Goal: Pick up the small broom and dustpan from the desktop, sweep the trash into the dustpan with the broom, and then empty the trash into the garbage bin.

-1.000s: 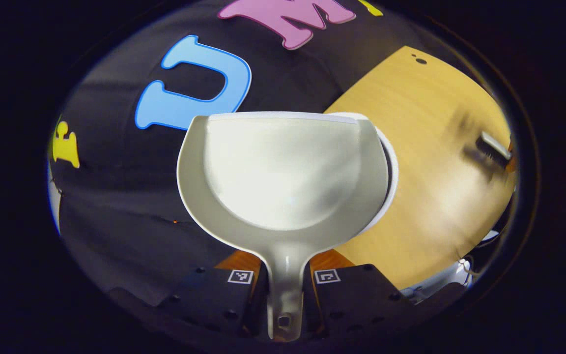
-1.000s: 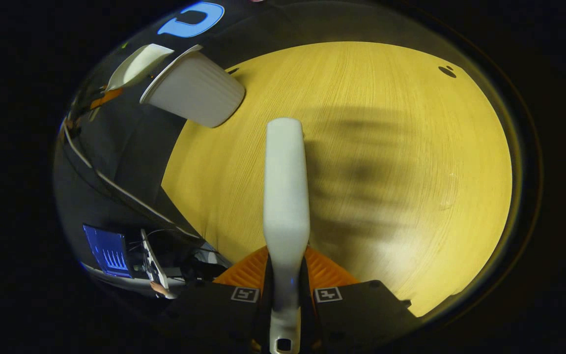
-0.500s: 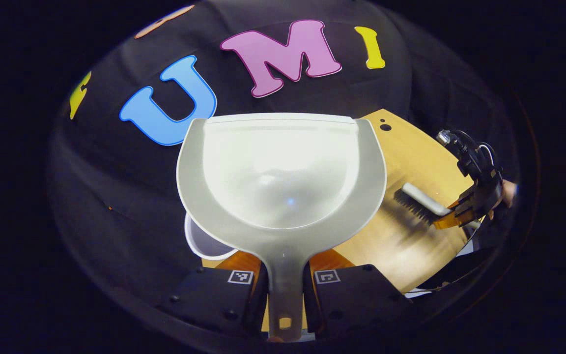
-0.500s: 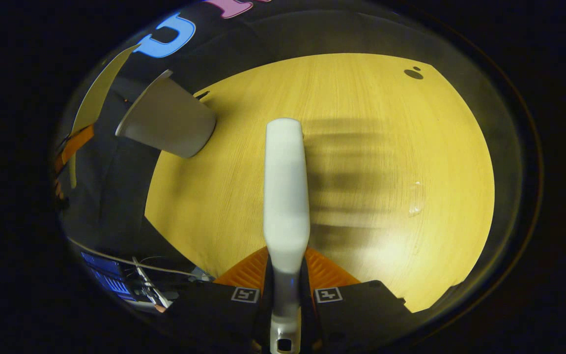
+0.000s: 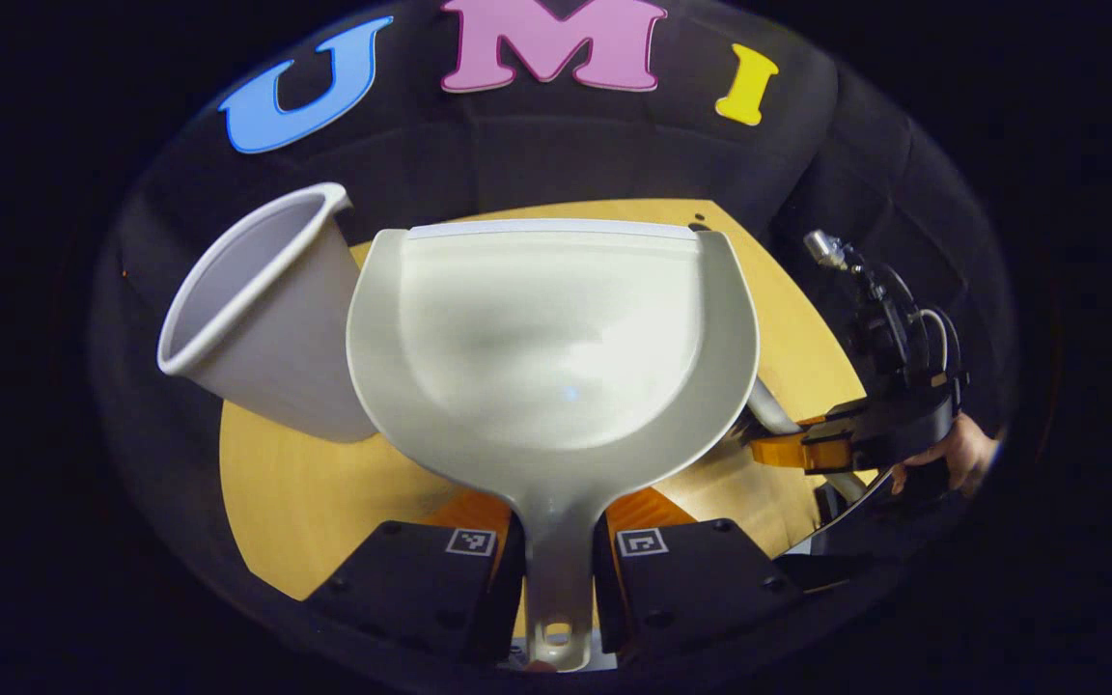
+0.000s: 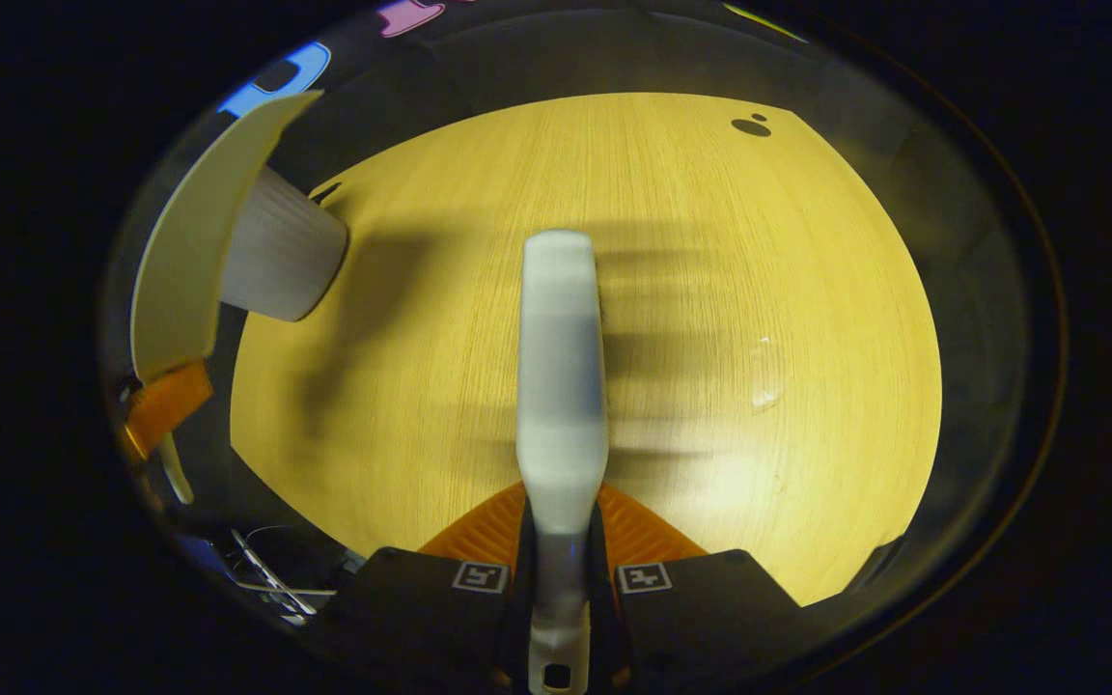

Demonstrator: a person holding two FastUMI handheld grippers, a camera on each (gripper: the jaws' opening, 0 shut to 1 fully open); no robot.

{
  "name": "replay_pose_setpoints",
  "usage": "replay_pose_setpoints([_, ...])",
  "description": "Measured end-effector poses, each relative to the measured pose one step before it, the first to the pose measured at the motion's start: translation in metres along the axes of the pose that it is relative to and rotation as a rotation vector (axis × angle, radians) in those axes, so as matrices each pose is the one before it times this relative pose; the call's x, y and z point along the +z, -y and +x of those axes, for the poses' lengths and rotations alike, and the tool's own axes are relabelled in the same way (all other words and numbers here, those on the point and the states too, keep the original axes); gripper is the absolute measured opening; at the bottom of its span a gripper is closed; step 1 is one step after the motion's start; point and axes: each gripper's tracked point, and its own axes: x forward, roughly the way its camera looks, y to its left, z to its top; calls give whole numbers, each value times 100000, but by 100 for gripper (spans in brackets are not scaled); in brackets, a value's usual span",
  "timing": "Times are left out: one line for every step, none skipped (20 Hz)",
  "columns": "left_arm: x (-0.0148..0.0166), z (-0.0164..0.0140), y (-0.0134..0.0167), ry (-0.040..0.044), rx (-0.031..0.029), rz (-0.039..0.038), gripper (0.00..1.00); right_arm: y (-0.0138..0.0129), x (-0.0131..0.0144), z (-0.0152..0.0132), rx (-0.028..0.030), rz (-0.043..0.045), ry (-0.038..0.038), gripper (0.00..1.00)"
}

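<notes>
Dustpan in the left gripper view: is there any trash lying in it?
No, the dustpan held in the left gripper shows a smooth, bare inside with no scraps on it.

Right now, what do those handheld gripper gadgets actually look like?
Each is a chunky black block with two small square black-and-white markers near the jaws and ribbed orange parts behind them. The right gripper, seen from the left gripper view, carries looped cables and a silver-tipped stalk on top, with a hand holding it.

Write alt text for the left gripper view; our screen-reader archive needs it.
The left hand-held gripper is shut on the handle of a pale dustpan, whose pan looks empty. A white garbage bin stands on the wooden desktop to its left; at right, a hand holds the right hand-held gripper.
</notes>
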Motion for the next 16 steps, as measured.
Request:
replay_pose_setpoints([-1462,1165,-138,-3724,907,196,29,275,197,503,-1248,484,-597,27])
replay_pose_setpoints([-1207,1130,-75,-3251,727,-590,30,245,119,494,-1309,169,-856,27])
replay_pose_setpoints([-861,727,-3,-2284,46,-1367,29,229,50,386,-741,-425,-1169,27])
replay_pose_setpoints([-475,484,133,-1440,-853,-2461,29,-132,-319,180,-535,-748,-1430,23])
replay_pose_setpoints([-467,154,122,-791,-1315,-2793,30,95,-129,377,-693,-1244,-1253,27])
replay_pose_setpoints([-310,68,63,-947,-1087,-3029,29,20,-38,170,-931,-1356,-665,23])
replay_pose_setpoints([-313,113,-95,-999,-474,-2289,29,-19,133,256,-1039,-851,361,27])
replay_pose_setpoints([-223,128,-130,-733,250,-1716,29,-309,-171,385,171,-162,-51,27])
replay_pose_setpoints([-17,110,31,-743,550,-1213,29,-593,70,193,1501,41,-937,27])
replay_pose_setpoints([-90,23,15,-1421,387,-1302,29,-563,-28,158,1045,-508,-1036,23])
replay_pose_setpoints([-196,-143,87,-1550,-34,-1115,30,-213,145,218,-434,-1356,-449,27])
replay_pose_setpoints([-53,-40,-35,-1390,-8,-912,29,238,-81,417,-891,-1060,58,27])
replay_pose_setpoints([58,40,-36,-1103,450,-518,29,-215,-243,160,-570,-503,-701,27])
replay_pose_setpoints([40,-2,-112,-1006,998,-576,29,-117,-203,224,134,267,-962,27])
replay_pose_setpoints([-21,-10,-16,-1563,967,-682,29,-72,-230,245,363,539,-1484,27])
replay_pose_setpoints([-11,-49,-11,-2050,695,-1220,29,-84,-173,270,-10,496,-1597,24])
